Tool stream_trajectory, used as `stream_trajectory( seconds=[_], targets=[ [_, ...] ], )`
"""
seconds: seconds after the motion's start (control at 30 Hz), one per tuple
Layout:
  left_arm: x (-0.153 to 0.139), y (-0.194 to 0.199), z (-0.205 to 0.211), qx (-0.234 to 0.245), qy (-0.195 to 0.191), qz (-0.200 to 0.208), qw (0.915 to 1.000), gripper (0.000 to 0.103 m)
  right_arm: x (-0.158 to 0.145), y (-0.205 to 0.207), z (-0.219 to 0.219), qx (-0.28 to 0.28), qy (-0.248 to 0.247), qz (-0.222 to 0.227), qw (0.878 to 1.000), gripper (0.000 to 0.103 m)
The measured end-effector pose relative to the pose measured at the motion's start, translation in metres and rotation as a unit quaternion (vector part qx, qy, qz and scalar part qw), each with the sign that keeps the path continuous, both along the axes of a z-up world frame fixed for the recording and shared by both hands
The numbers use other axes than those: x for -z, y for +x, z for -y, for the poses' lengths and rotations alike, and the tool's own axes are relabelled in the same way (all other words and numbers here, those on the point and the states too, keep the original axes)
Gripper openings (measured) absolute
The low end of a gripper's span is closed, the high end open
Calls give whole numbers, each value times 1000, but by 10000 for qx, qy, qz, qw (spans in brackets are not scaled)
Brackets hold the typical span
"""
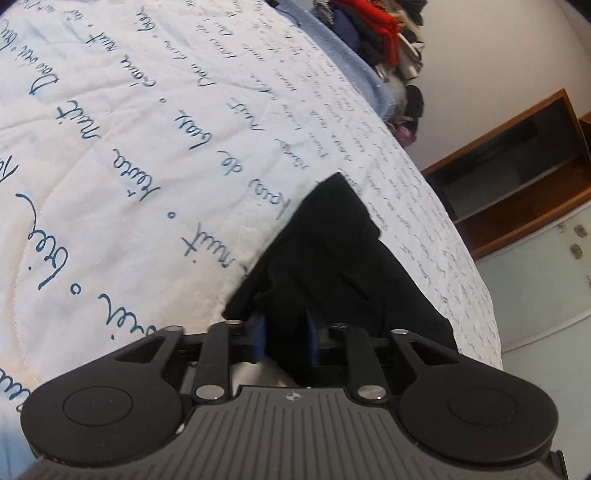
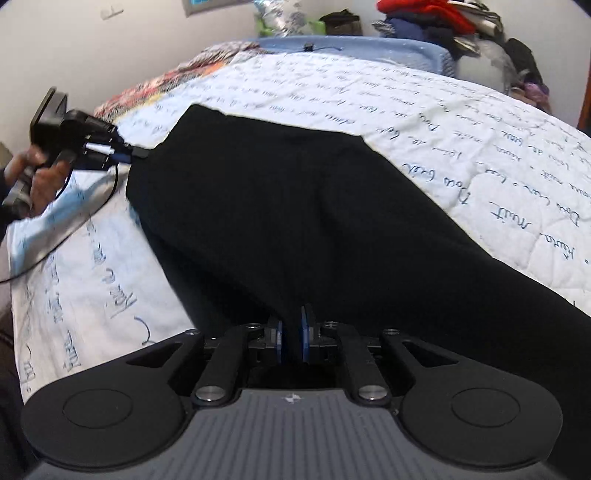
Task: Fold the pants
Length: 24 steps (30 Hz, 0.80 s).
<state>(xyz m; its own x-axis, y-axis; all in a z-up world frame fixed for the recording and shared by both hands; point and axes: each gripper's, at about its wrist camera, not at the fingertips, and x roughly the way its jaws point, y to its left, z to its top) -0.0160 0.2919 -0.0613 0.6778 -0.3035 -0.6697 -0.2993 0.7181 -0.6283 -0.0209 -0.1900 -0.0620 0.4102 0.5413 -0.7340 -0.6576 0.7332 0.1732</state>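
Black pants (image 2: 314, 206) lie spread across a white quilt with blue handwriting (image 2: 424, 110). My right gripper (image 2: 291, 338) is shut on the near edge of the pants, cloth pinched between its blue pads. My left gripper (image 1: 286, 334) is shut on another end of the pants (image 1: 332, 258), which hang forward from its blue pads. In the right wrist view the left gripper (image 2: 136, 153) shows at far left, held by a hand, its tips at the far corner of the pants.
The quilt (image 1: 129, 147) covers a bed. A light blue blanket (image 2: 369, 46) and a pile of clothes (image 2: 443, 22) sit at the bed's far end. A wooden shelf unit (image 1: 517, 166) stands beyond the bed's right edge.
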Motion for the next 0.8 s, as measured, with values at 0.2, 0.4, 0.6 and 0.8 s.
stream_trajectory(
  seconds=[0.2, 0.4, 0.6, 0.8],
  targets=[
    [-34, -30, 9, -69, 355, 464, 9983, 37, -10, -14, 49, 757, 656, -236, 9947, 29],
    [-79, -52, 66, 298, 843, 1355, 9867, 42, -20, -35, 169, 2485, 1996, -548, 9463, 67],
    [-81, -44, 163, 1359, 846, 1807, 9704, 49, -5, -63, 309, 4842, 3544, -695, 7970, 67],
    [-69, -44, 231, 2241, 1057, 1741, 9531, 49, 8, -86, 345, 5200, 3639, -971, 7667, 63]
  ],
)
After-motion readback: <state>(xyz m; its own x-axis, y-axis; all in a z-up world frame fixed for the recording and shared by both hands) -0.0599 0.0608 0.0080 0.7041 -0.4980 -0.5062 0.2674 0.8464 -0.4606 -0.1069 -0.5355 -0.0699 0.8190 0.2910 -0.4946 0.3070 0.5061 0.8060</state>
